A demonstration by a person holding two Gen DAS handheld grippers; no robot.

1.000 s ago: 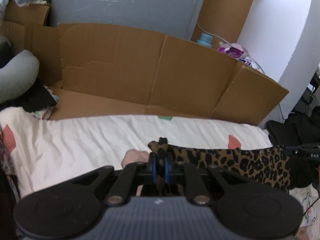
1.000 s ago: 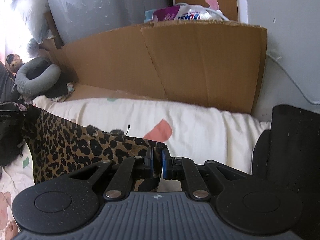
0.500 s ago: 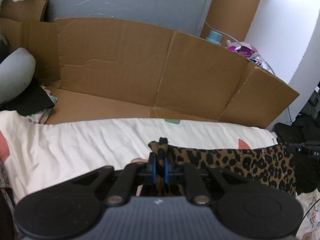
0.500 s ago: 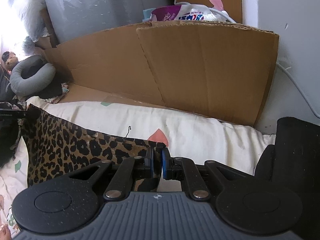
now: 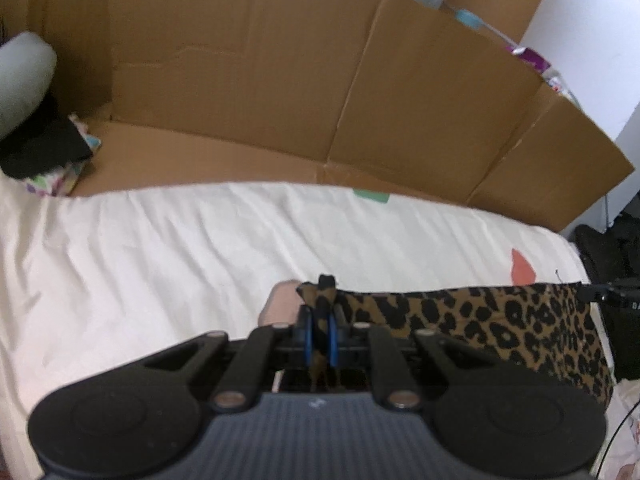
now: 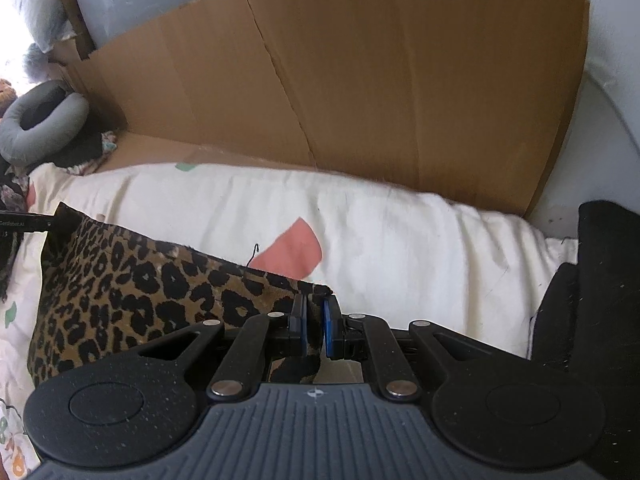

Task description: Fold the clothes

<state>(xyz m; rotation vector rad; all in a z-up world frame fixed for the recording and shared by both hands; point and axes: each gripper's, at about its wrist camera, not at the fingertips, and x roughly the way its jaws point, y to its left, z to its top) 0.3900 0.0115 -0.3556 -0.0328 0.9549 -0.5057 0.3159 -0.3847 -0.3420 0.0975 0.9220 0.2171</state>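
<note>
Holding the leopard-print garment (image 5: pixel 472 316) by two corners, I have it stretched between my claws above the white sheet (image 5: pixel 160 248) on the bed. My left gripper (image 5: pixel 319 334) is pinched tight on one bunched corner, and my right gripper (image 6: pixel 315 322) is clamped narrow on the opposite corner, with the top edge running fairly taut from one to the other. The cloth looks thin, soft and light; I judge it will sag and crease wherever it is unsupported, so corners and hems are the sensible places to grip, and a loose thread near the right corner suggests a raw edge that could fray. Both claws tilt steeply downward toward the bed, roughly level with each other. A cardboard panel (image 6: pixel 360 80) stands behind the bed, well apart from the fabric.
</note>
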